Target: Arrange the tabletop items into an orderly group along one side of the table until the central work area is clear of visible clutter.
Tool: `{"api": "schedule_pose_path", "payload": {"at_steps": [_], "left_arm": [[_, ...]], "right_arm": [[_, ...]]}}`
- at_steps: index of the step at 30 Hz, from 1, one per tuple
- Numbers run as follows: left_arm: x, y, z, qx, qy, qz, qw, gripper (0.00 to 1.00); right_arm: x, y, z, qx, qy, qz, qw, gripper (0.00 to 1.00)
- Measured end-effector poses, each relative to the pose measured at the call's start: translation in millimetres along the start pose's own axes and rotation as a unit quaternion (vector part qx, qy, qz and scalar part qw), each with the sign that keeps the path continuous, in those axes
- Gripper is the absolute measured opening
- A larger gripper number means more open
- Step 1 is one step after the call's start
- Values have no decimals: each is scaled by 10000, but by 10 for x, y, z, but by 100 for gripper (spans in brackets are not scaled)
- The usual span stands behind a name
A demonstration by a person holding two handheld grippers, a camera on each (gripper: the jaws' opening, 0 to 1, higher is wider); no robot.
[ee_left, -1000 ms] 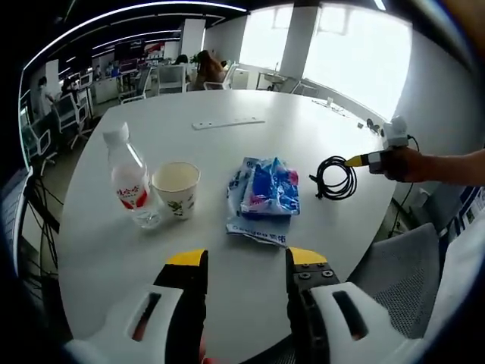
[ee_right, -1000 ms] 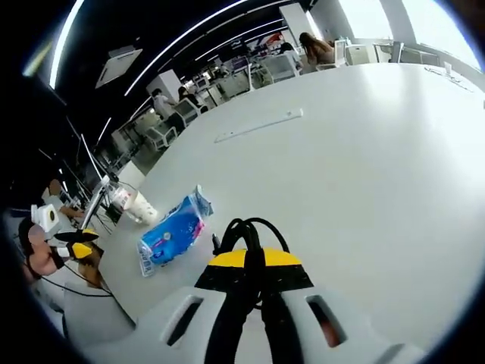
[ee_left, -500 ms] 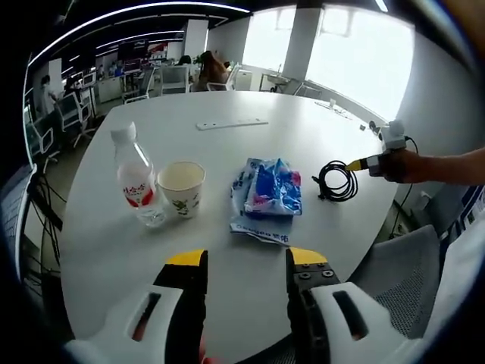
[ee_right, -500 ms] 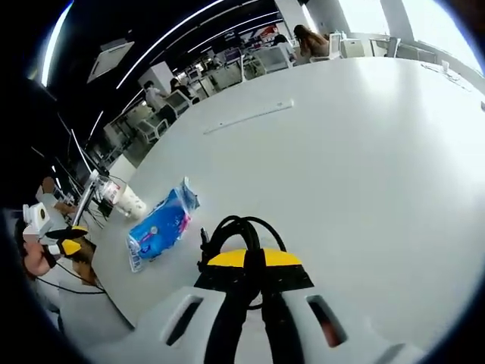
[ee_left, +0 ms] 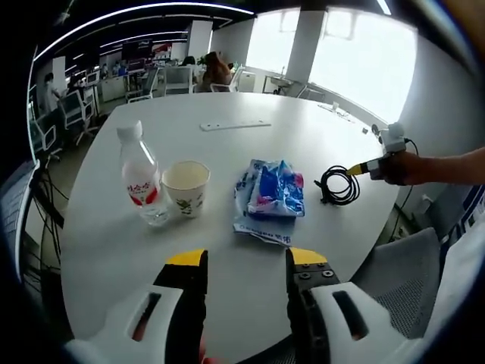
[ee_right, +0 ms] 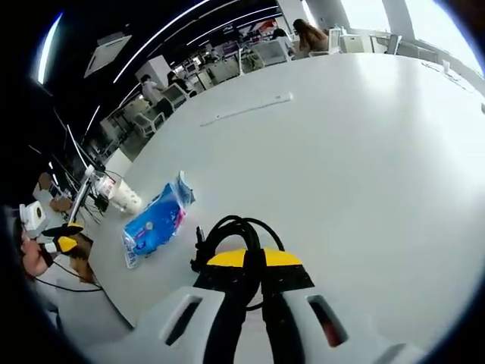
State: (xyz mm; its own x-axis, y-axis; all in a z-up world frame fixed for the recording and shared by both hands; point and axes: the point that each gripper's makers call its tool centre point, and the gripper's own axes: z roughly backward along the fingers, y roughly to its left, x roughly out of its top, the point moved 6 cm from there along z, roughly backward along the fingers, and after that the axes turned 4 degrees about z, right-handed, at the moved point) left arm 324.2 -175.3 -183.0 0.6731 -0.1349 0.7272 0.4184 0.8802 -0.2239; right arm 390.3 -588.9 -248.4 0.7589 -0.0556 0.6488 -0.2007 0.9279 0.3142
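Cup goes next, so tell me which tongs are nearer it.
Left. The left tongs sit open just short of the cup; the right tongs, shut on the cable, are beyond the blue pack.

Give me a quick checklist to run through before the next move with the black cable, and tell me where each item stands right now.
1. Right gripper shut on the black cable: ok, jaws closed with the coil looped ahead of them.
2. Cable coil resting on the table near the edge: ok.
3. Blue tissue pack lies apart from the cable: ok.
4. Paper cup and water bottle upright, side by side: ok.
5. Left gripper open and holding nothing: ok.
6. Cable end free, not snagged: cannot tell.
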Motion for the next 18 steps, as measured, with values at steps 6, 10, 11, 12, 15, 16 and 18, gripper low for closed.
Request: {"api": "schedule_pose_path", "payload": {"at_steps": [6,10,11,12,15,16,18], "left_arm": [[10,2,15,5,-24,8,10000,40],[4,2,19,2,-17,-4,10000,40],[5,3,21,4,-19,-4,10000,40],[3,4,23,4,-20,-5,10000,40],[1,5,32,9,-17,-14,10000,40],[2,7,32,7,-17,-15,10000,40],[5,9,38,13,-23,-22,10000,40]], "right_arm": [[0,-28,1,-31,10,21,10000,4],[-17,-30,2,-59,9,-9,10000,4],[-20,-31,4,-60,3,-14,10000,4],[-21,-29,4,-59,4,-12,10000,4],[-33,-30,11,-76,42,56,9999,4],[-33,-35,13,-105,40,86,9999,2],[-6,-30,23,-86,-57,64,9999,0]]}}
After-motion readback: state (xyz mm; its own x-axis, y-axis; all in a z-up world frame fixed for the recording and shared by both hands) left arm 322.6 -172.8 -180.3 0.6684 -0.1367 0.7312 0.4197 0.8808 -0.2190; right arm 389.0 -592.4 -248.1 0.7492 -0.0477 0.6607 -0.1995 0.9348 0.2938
